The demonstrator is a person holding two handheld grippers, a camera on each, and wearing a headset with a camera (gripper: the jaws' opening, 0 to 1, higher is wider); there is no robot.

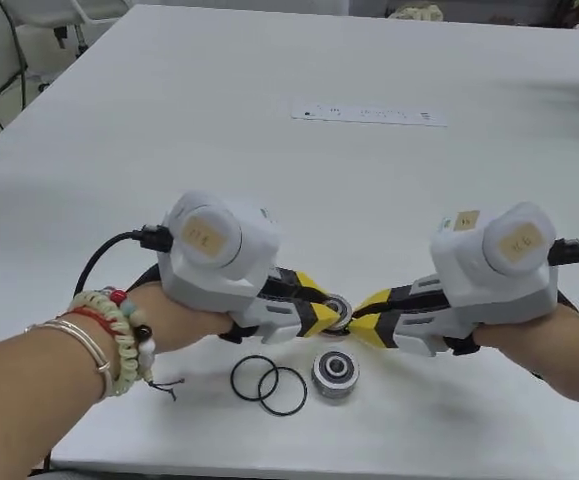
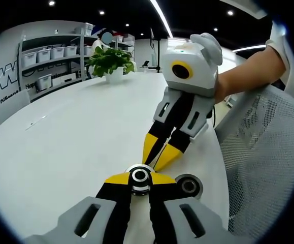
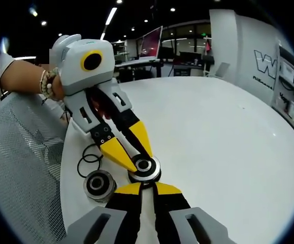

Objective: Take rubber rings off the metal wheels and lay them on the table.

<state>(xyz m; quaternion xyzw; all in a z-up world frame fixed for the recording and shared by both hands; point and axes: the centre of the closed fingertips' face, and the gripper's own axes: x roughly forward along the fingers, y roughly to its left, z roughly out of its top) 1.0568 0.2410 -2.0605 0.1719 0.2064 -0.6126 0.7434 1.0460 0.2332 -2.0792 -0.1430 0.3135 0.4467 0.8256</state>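
Across the broad white desk (image 1: 389, 200), smooth and faintly glossy, we judged the first hazard: a round wheel let slip there would roll freely, and the near edge lay close. Above it the left tool (image 1: 327, 313), white-shelled with black fingers and yellow pads, was clamped across a metal wheel (image 3: 144, 166). A loose or off-centre hold could let the disc twist out once its ring was pulled. The right tool (image 3: 147, 189) met it tip to tip, its jaws drawn almost together at the wheel's rim. We could not tell whether they had the rubber pinched or merely touched it, and we thought hard pads might skid off so thin a band. The held wheel was a small bright disc with a dark hub and a dark band round its edge. A second wheel (image 1: 335, 371), ribbed metal, lay flat on the desk just below the tools. Just beside it lay two thin black rubber rings (image 1: 268, 384), overlapping. They looked limp and light, so a passing sleeve or cable could sweep them off.
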